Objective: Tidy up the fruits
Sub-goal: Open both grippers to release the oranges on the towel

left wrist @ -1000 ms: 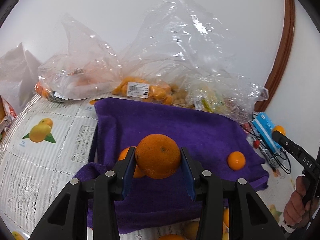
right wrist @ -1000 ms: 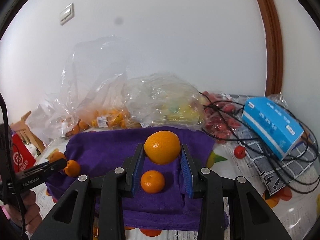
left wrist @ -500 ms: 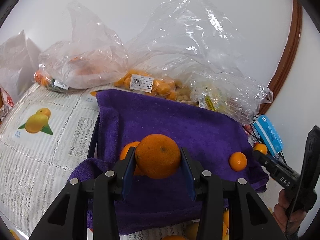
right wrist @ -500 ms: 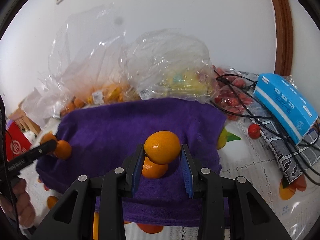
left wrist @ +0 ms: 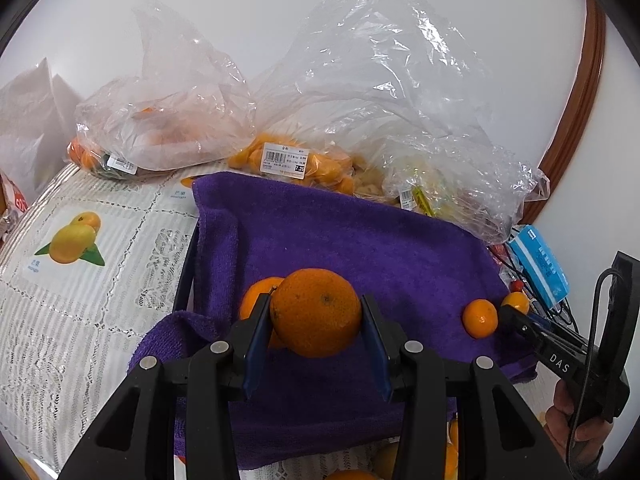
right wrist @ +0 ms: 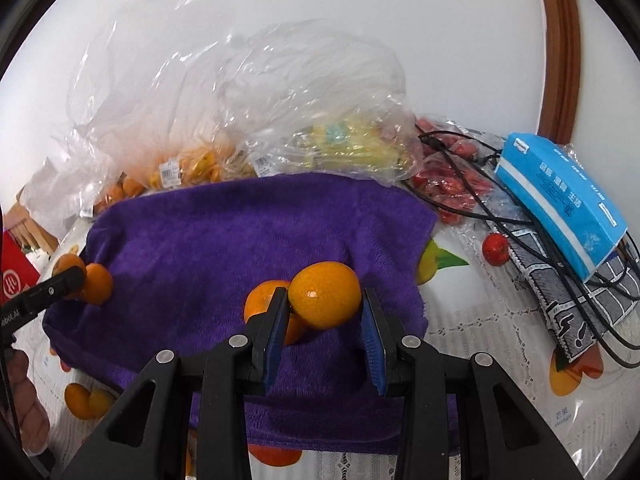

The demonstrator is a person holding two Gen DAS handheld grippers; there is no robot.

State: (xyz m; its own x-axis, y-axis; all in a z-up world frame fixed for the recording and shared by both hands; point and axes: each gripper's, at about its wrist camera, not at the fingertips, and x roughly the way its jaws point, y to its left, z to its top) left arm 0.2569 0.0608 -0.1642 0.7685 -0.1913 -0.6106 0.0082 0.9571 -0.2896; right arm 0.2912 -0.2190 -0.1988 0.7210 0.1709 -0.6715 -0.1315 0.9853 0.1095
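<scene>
A purple towel [left wrist: 360,240] covered the worktop [left wrist: 100,280]. The left gripper [left wrist: 316,332] was clamped on a large orange [left wrist: 316,318] above it, another orange [left wrist: 256,296] just behind. The right gripper [right wrist: 325,320] gripped a mandarin [right wrist: 325,294], a second mandarin [right wrist: 262,300] just beside.

A second orange [left wrist: 256,300] sits half hidden behind the left jaws.

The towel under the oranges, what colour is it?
The towel is deep purple, plain; the right wrist view shows it best.
</scene>
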